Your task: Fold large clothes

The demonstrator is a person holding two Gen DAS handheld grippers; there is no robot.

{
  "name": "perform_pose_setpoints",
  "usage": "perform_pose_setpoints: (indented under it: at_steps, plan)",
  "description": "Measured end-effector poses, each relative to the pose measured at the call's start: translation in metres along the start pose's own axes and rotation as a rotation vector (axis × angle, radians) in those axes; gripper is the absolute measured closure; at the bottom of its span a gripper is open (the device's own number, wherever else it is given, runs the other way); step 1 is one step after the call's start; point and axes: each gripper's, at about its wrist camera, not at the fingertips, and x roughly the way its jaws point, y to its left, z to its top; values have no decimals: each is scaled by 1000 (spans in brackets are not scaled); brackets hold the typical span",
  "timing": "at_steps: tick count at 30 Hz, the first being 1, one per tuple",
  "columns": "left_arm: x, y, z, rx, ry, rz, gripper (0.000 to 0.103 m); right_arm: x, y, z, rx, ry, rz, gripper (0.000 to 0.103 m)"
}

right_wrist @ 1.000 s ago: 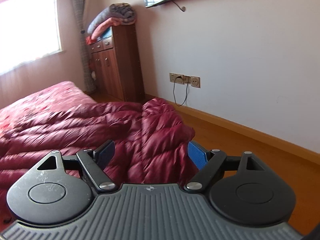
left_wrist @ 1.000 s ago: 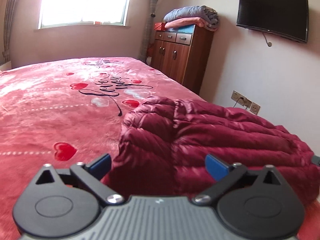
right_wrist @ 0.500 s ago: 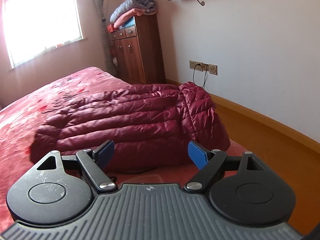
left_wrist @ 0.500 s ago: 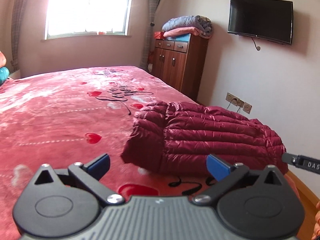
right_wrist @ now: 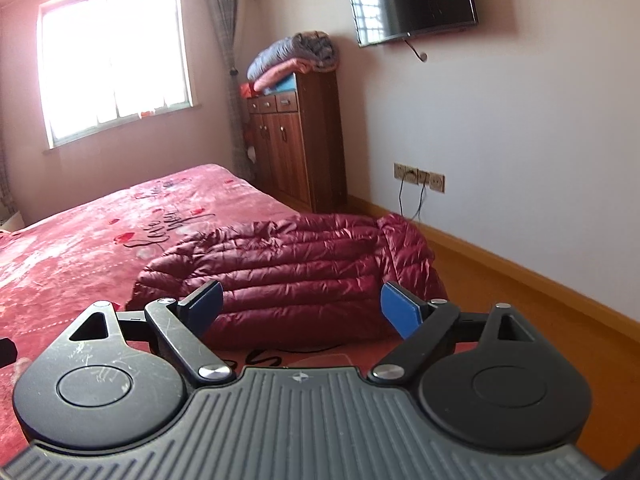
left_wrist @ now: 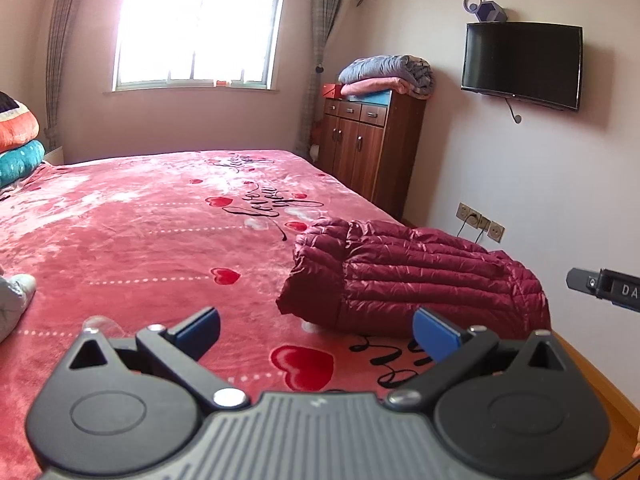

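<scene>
A dark red quilted down jacket (left_wrist: 416,280) lies folded in a compact bundle on the pink bed (left_wrist: 140,240), near the bed's right edge. It also shows in the right wrist view (right_wrist: 292,272). My left gripper (left_wrist: 316,334) is open and empty, held back above the bedspread, short of the jacket. My right gripper (right_wrist: 302,308) is open and empty, held back in front of the jacket's near side. Part of the right gripper shows at the right edge of the left wrist view (left_wrist: 604,286).
A wooden cabinet (left_wrist: 368,144) with folded blankets (left_wrist: 388,74) stands by the wall beyond the bed. A TV (left_wrist: 522,64) hangs on the wall. Wall sockets (right_wrist: 418,176) and wooden floor (right_wrist: 520,308) lie right of the bed. Pillows (left_wrist: 18,148) sit far left.
Both grippers have pulled back and up from the jacket, which now lies free and folded on the bed. Both stayed open.
</scene>
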Motion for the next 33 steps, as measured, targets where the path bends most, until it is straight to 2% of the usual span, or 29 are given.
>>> perform_pose_setpoints:
  at_steps: [8, 13, 18, 22, 26, 33]
  plan:
    - [-35, -7, -2, 18, -74, -27, 1, -13, -6, 5, -2, -39, 5, 0]
    - [-50, -18, -5, 64, -147, 19, 1, -20, -8, 4, 4, -42, -5, 0]
    - [-56, -20, -6, 26, -174, -39, 1, -22, -7, 3, 3, -44, -5, 0]
    - [-57, -18, -6, -29, -168, -96, 1, -22, -6, 2, -11, -49, -11, 0]
    - [-56, -27, -4, -16, -158, -68, 1, -19, -5, -1, -11, -33, -7, 0]
    - [-47, -38, 1, 38, -85, -21, 1, -17, -5, -5, -15, -18, -8, 0]
